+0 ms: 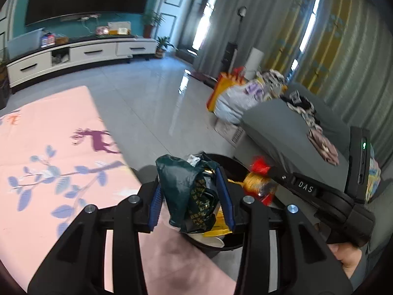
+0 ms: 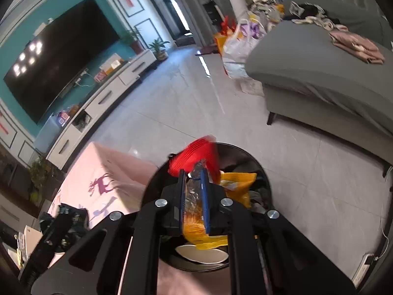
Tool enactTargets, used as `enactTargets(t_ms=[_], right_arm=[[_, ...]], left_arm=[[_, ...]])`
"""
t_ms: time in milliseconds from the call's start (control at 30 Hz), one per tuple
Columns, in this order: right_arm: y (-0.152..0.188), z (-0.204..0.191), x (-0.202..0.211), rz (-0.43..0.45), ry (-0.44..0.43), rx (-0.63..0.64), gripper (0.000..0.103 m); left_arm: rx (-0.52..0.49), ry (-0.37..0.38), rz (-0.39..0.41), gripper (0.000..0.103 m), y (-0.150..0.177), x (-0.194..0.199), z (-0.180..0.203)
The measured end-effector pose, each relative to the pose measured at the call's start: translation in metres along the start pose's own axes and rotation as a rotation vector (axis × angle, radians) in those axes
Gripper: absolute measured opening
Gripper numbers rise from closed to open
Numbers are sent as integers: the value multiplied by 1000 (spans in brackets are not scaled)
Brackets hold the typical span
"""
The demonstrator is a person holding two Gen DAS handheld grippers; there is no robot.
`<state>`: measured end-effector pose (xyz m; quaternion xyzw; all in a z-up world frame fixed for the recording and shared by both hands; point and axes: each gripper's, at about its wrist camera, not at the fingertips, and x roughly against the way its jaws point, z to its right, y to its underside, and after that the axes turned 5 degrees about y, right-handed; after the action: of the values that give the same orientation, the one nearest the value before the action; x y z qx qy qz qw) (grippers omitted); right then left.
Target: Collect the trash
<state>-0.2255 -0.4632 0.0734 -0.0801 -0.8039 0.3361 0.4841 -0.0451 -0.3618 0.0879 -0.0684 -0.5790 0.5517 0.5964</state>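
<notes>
Both grippers hang over the black round bin point(image 2: 245, 157), which stands on the tiled floor just beside the pink desk point(image 1: 61, 127).

The left gripper point(image 1: 191, 196) has its fingers clamped on a crumpled dark green wrapper point(image 1: 181, 186), glossy film with gold print, held above the bin's near rim. The right gripper point(image 2: 194, 196) has its fingers clamped on a clear crinkly packet point(image 2: 194, 211) with a yellow lower part and a red end, right over the bin mouth.

To drop cleanly, I would centre each piece over the opening before parting the fingers; light film can cling to the blue pads or drift outside the bin.

Inside the bin lie an orange wrapper point(image 2: 237, 184) and a white disc point(image 2: 203, 254).
</notes>
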Motion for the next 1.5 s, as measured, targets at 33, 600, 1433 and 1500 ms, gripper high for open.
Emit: enactTargets(t_ms=[33, 600, 1433, 1500], right_arm=[[0, 5, -2, -3, 3, -10, 13], [-5, 36, -21, -85, -74, -62, 12], [-11, 54, 48, 91, -34, -113, 100], [-11, 53, 53, 112, -9, -103, 100]], left_arm=[[-7, 2, -8, 41, -1, -6, 1], [-47, 40, -142, 59, 22, -70, 39], [-130, 11, -6, 100, -1, 21, 73], [-139, -5, 6, 100, -3, 27, 74]])
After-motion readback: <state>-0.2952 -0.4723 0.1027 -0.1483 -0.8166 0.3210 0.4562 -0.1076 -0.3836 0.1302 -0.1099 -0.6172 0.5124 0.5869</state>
